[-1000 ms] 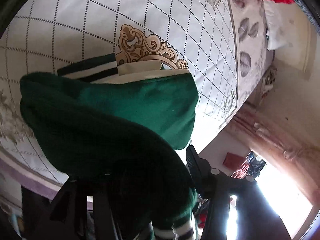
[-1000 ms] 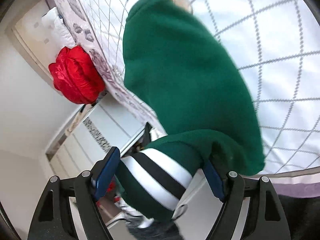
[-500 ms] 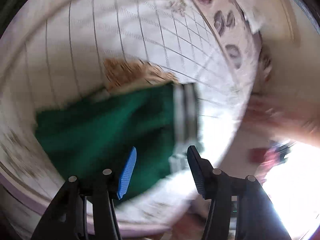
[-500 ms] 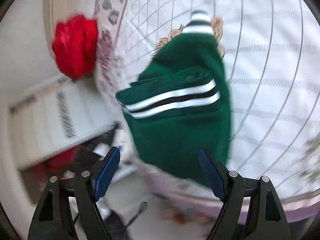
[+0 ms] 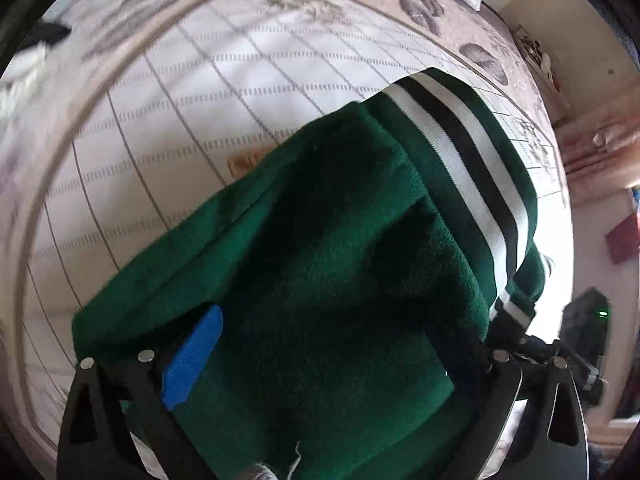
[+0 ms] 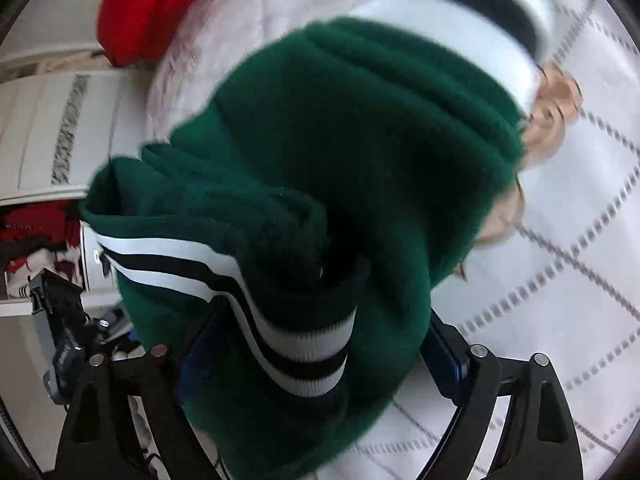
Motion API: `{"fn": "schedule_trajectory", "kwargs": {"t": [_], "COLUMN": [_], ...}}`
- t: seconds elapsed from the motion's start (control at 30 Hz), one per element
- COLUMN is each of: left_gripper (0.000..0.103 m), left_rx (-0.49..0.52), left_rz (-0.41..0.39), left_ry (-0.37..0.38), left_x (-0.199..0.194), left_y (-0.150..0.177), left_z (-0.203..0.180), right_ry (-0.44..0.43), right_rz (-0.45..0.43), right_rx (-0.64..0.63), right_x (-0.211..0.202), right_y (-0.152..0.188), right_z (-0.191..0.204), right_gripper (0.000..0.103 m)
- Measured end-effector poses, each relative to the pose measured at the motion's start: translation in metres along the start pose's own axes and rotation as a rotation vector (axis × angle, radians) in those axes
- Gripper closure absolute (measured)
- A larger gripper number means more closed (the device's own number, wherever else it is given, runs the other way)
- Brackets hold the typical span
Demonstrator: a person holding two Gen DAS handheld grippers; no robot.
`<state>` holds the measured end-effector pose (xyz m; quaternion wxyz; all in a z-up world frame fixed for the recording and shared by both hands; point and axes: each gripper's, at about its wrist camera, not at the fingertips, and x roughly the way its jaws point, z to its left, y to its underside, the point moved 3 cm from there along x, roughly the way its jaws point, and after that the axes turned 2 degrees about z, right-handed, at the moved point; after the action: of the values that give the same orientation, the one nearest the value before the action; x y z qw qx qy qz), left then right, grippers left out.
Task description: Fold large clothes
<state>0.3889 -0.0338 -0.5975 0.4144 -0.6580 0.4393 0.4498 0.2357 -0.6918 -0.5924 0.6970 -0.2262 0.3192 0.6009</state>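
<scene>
A folded dark green garment (image 5: 340, 240) with white and black striped bands (image 5: 472, 152) lies on the white quilted bed (image 5: 192, 92). My left gripper (image 5: 344, 332) points steeply down over it. Its jaws are opening wide, the cloth lies between them, and the blue pad (image 5: 192, 360) stands bare of the cloth. In the right wrist view the green garment (image 6: 360, 152) fills the frame. My right gripper (image 6: 320, 328) is closing on its near fold with the striped cuff (image 6: 304, 344), and cloth touches both pads.
The bed (image 6: 560, 288) has a gold ornament (image 6: 554, 112) beside the bundle and a floral border (image 5: 480, 56) at its edge. A red bundle (image 6: 148, 12) lies at the far corner. White cabinet fronts (image 6: 52, 120) and floor clutter (image 5: 622, 238) lie past the bed's edge.
Half a second ago the garment lay on the bed ahead of both open grippers. Both have since dropped and rolled onto it; the left jaws stand much wider, and cloth fills the right jaws.
</scene>
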Motion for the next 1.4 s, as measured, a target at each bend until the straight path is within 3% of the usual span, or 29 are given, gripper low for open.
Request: {"fn": "schedule_trajectory", "kwargs": {"t": [0.03, 0.1, 0.17, 0.27, 0.3, 0.4, 0.47, 0.53, 0.63, 0.77, 0.83, 0.9, 0.93, 1.0, 1.03, 1.1, 1.13, 1.17, 1.27, 1.33, 1.4], "left_gripper": [0.0, 0.0, 0.0, 0.0, 0.0, 0.0, 0.0, 0.0, 0.0, 0.0, 0.0, 0.0, 0.0, 0.0, 0.0, 0.0, 0.0, 0.0, 0.0, 0.0, 0.0], "left_rx": [0.007, -0.002, -0.038, -0.082, -0.094, -0.152, -0.204, -0.249, -0.301, -0.353, -0.35, -0.364, -0.369, -0.37, -0.37, -0.383, -0.389, -0.384, -0.343, -0.306, -0.266], "left_rz": [-0.012, -0.029, -0.027, -0.064, -0.078, -0.109, -0.111, -0.103, -0.071, -0.04, -0.039, -0.021, -0.013, 0.009, 0.013, 0.012, 0.005, 0.003, 0.004, -0.007, -0.018], "left_ry": [0.0, 0.025, 0.042, 0.048, 0.033, -0.04, -0.091, -0.145, -0.175, -0.177, -0.193, -0.202, -0.207, -0.225, -0.222, -0.194, -0.173, -0.177, -0.188, -0.189, -0.182], "left_x": [-0.003, -0.012, -0.025, -0.053, -0.064, -0.095, -0.104, -0.105, -0.096, -0.076, -0.069, -0.063, -0.061, -0.057, -0.056, -0.058, -0.06, -0.062, -0.068, -0.075, -0.081], "left_y": [-0.003, -0.007, -0.006, 0.009, 0.018, 0.049, 0.07, 0.094, 0.122, 0.141, 0.147, 0.154, 0.158, 0.165, 0.167, 0.17, 0.17, 0.169, 0.163, 0.159, 0.153], "left_z": [0.003, 0.009, 0.02, 0.045, 0.053, 0.086, 0.107, 0.125, 0.142, 0.15, 0.151, 0.155, 0.158, 0.164, 0.167, 0.171, 0.172, 0.171, 0.162, 0.153, 0.143], "right_ry": [-0.027, -0.093, -0.135, -0.142, -0.142, -0.053, 0.12, 0.193, 0.212, 0.164, 0.13, 0.207, 0.231, 0.191, 0.151, 0.039, -0.009, 0.002, 0.186, 0.273, 0.258], "right_rz": [-0.028, -0.067, -0.065, 0.072, 0.179, 0.356, 0.365, 0.278, 0.157, 0.078, 0.098, 0.201, 0.216, 0.241, 0.231, 0.174, 0.134, 0.108, 0.137, 0.162, 0.195], "right_rx": [0.031, 0.146, 0.277, 0.413, 0.448, 0.443, 0.32, 0.207, 0.034, -0.139, -0.151, -0.18, -0.164, -0.094, -0.08, -0.038, 0.003, 0.017, 0.087, 0.082, 0.055], "right_x": [-0.004, -0.013, -0.015, -0.004, 0.004, 0.004, -0.017, -0.042, -0.071, -0.059, -0.032, 0.009, 0.018, 0.023, 0.016, -0.012, -0.029, -0.037, -0.021, -0.01, -0.016], "right_y": [0.002, 0.015, 0.045, 0.11, 0.138, 0.18, 0.189, 0.18, 0.145, 0.076, 0.044, 0.025, 0.021, 0.022, 0.025, 0.032, 0.035, 0.035, 0.026, 0.021, 0.017], "right_z": [0.001, -0.005, -0.012, -0.016, -0.014, -0.006, 0.007, 0.025, 0.066, 0.111, 0.116, 0.107, 0.101, 0.097, 0.104, 0.121, 0.125, 0.124, 0.084, 0.069, 0.076], "right_gripper": [0.041, 0.051, 0.053, 0.054, 0.054, 0.053, 0.044, 0.021, 0.02, 0.017, 0.014, 0.016, 0.041, 0.075, 0.084, 0.085, 0.086, 0.086, 0.084, 0.068, 0.055]}}
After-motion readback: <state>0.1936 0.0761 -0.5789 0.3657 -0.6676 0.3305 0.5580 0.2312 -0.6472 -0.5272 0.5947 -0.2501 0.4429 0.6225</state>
